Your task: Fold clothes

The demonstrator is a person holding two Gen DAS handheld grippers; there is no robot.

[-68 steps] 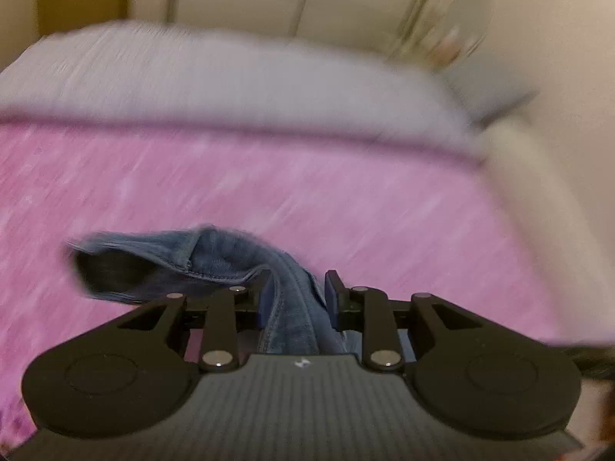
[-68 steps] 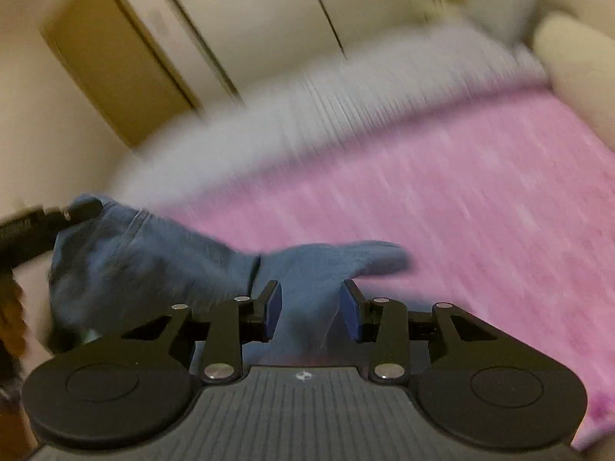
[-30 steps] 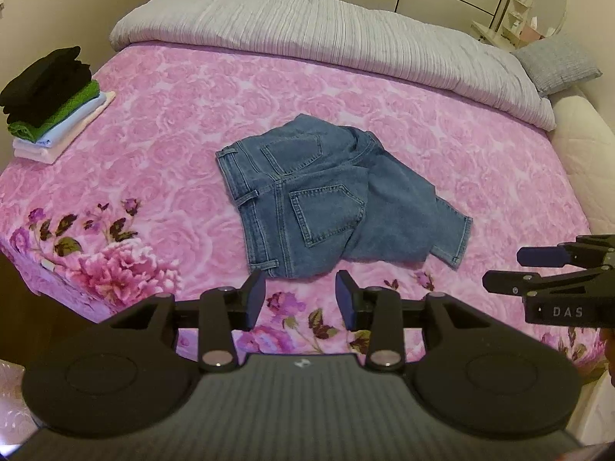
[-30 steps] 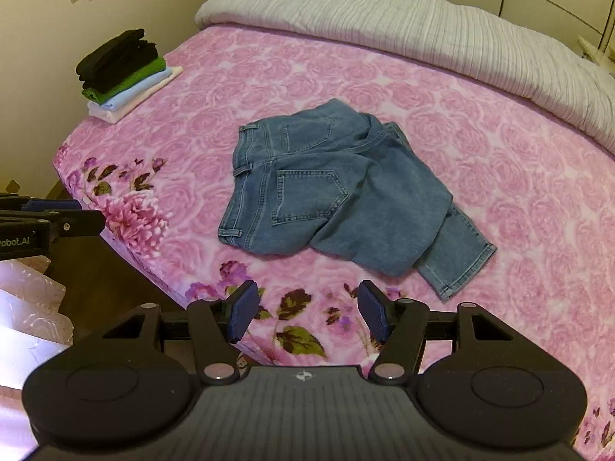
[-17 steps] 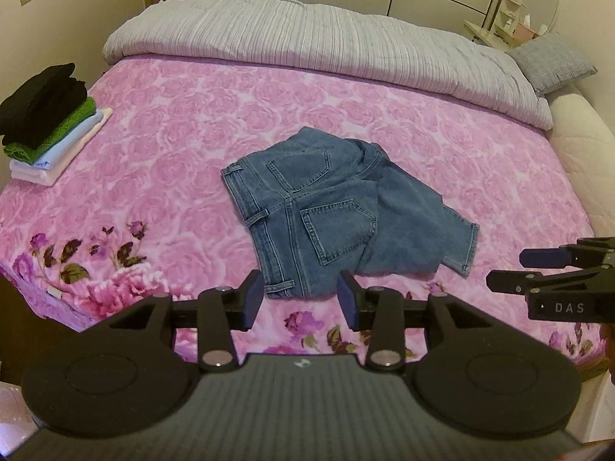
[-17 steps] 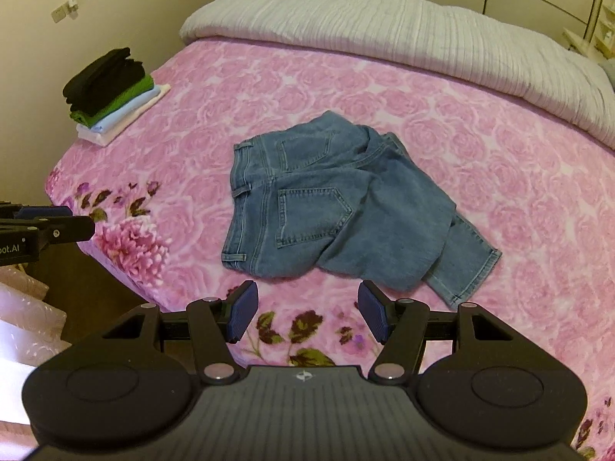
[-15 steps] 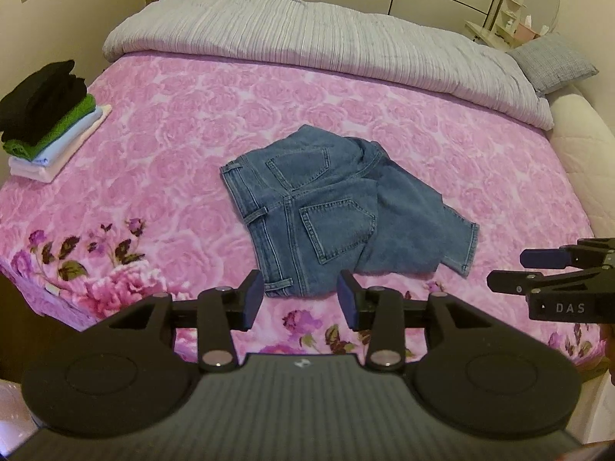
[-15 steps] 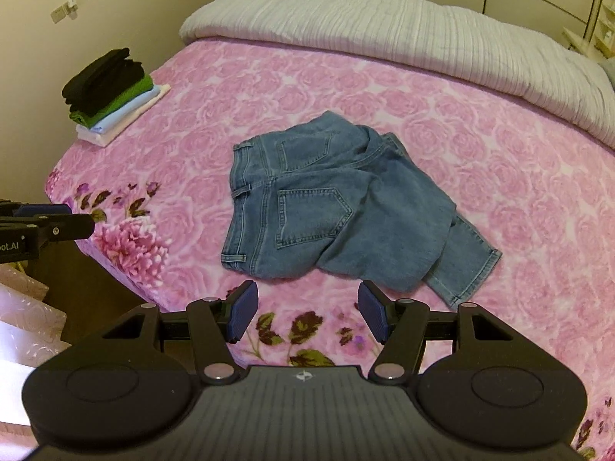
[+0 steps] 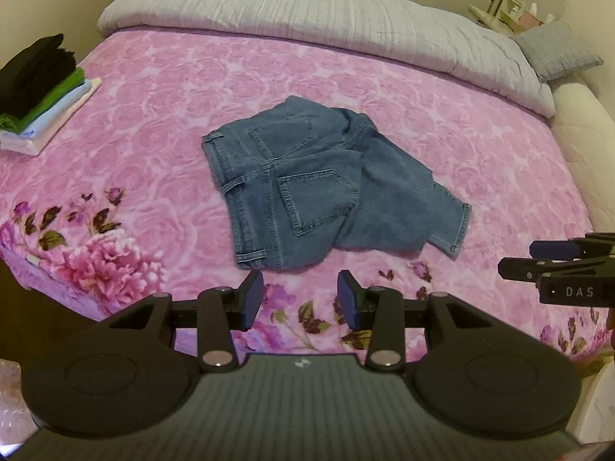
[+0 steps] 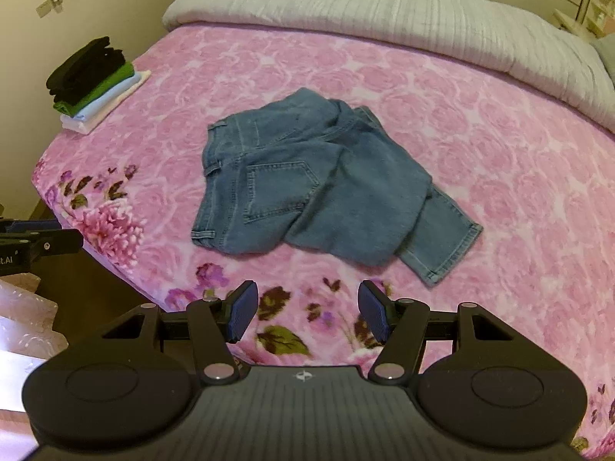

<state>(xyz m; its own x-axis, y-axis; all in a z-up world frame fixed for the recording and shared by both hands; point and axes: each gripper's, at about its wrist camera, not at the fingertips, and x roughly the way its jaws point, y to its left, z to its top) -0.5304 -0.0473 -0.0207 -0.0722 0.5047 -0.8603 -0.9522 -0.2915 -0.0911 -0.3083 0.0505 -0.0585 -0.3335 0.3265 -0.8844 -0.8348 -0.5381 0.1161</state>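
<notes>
Both hand-held grippers — left (image 9: 300, 299), right (image 10: 303, 317) — gape empty; jeans (image 9: 307, 180) lie crumpled, waistband leftward.

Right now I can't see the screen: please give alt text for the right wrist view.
Crumpled blue jeans lie on a pink floral bedspread, untouched. The right tongs hover open near the bed's edge; folded clothes are stacked far left.

Blue denim jeans (image 9: 315, 184) lie on a pink rose-patterned blanket (image 9: 161, 123) with darker magenta flowers at its edge, beside a ribbed grey duvet (image 9: 307, 11) and a black, green, pale-blue and white stack of clothes (image 9: 38, 92).
</notes>
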